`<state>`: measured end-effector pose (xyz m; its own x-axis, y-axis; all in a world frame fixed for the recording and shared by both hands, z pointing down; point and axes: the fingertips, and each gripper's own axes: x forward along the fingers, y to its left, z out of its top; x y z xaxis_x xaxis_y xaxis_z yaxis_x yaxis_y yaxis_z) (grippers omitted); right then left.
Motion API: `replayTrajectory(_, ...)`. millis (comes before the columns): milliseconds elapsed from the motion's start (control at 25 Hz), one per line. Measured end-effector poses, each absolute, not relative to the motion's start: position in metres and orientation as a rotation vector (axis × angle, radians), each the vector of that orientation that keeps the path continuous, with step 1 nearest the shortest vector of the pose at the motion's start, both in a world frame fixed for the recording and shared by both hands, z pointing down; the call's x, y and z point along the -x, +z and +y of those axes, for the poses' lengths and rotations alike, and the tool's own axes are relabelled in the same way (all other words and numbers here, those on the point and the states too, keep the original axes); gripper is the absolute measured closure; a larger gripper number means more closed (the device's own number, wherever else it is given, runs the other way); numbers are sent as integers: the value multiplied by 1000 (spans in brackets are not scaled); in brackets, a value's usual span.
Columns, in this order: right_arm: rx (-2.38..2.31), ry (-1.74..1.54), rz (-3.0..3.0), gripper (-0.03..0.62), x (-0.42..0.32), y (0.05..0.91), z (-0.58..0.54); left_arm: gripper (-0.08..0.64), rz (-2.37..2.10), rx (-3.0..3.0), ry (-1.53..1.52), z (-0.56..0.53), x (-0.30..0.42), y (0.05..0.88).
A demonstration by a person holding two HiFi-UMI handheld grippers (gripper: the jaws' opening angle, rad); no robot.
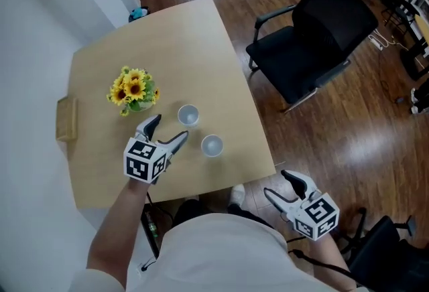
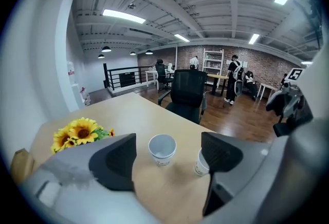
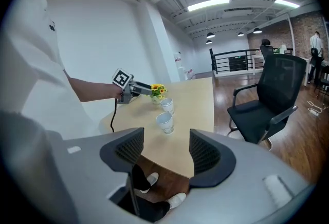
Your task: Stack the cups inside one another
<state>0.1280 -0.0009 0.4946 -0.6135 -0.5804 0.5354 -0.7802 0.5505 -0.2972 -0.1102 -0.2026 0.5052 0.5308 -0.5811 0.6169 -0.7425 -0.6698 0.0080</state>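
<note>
Left hand-held gripper (image 1: 171,126) and right hand-held gripper (image 1: 277,183) gape empty; near cup (image 1: 212,145), far cup (image 1: 188,114) apart

The table (image 1: 194,36) is bare wood across its far half and along its right edge, so both are open to approach. The farther cup (image 1: 188,114) and the nearer cup (image 1: 212,145) stand apart, with a free gap between them. The sunflower bouquet (image 1: 133,90) crowds the left side, near the farther cup and the left gripper (image 1: 169,128) (jaws spread, nothing between them). An office chair (image 1: 315,36) stands off the table's right edge, apart from it.
</note>
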Motion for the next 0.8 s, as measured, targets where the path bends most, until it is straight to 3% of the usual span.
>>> replayTrajectory(520,-929,650,-2478,319,-55,487,5,140,-1245,-2448,736,-86,189,464)
replayTrajectory(800,-944,629,-2431,321,-11,481,51,138,-1116,-2555,698,-35,196,467)
